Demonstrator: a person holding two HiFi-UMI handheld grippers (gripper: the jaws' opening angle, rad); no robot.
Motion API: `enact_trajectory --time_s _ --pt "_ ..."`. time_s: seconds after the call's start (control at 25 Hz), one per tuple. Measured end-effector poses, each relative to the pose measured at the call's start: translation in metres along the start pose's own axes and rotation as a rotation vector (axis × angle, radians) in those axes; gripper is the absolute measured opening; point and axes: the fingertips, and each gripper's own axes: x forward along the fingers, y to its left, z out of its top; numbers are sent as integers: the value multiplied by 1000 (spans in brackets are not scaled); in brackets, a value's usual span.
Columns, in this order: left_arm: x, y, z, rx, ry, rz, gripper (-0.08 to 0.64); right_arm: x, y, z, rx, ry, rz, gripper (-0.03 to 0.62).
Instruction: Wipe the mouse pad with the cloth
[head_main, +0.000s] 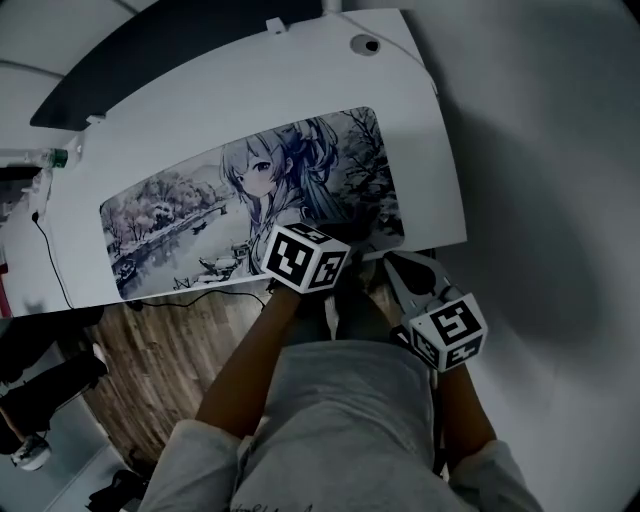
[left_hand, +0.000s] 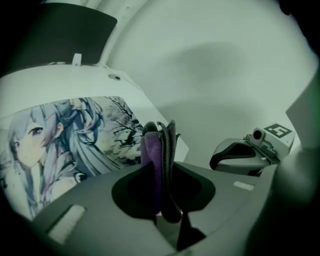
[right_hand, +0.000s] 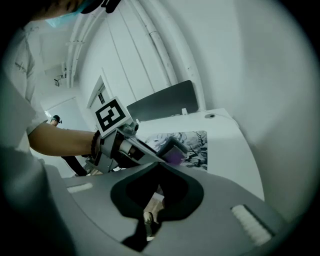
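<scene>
A long mouse pad (head_main: 180, 220) printed with a grey-haired anime girl and a snowy river lies on the white table (head_main: 425, 150). My left gripper (head_main: 345, 250) hovers at the pad's near right corner, shut on a folded dark and purple cloth (left_hand: 159, 150). In the left gripper view the cloth stands upright between the jaws above the pad (left_hand: 55, 140). My right gripper (head_main: 395, 265) is off the table's front edge, to the right of the left one; its jaws look shut and empty. The right gripper view shows the left gripper (right_hand: 172, 150), the cloth (right_hand: 175, 157) and the pad (right_hand: 197, 142).
A dark panel (head_main: 150, 60) runs behind the table. A bottle (head_main: 55, 157) and a black cable (head_main: 50, 260) sit at the table's left end. A round grommet (head_main: 366, 44) is at the far right corner. Wood floor and another person's legs (head_main: 40, 390) are at lower left.
</scene>
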Motion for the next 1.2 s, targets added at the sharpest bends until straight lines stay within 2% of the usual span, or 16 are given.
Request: enact_trajectory --time_s 0.24,0.6,0.8,1.0,1.2 --pt "-83 39 -4 -31 -158 91 104 36 55 30 -80 -2 80 6" --pt "-214 77 -23 -40 -427 295 103 82 141 74 -198 -6 212 6" --pt "-276 74 -36 6 -563 388 103 92 176 86 -263 7 239 6" --pt "-317 66 -51 47 -668 479 104 92 196 96 -285 -10 254 6" --pt "-338 62 -67 50 -723 535 104 87 204 94 -246 -8 262 6"
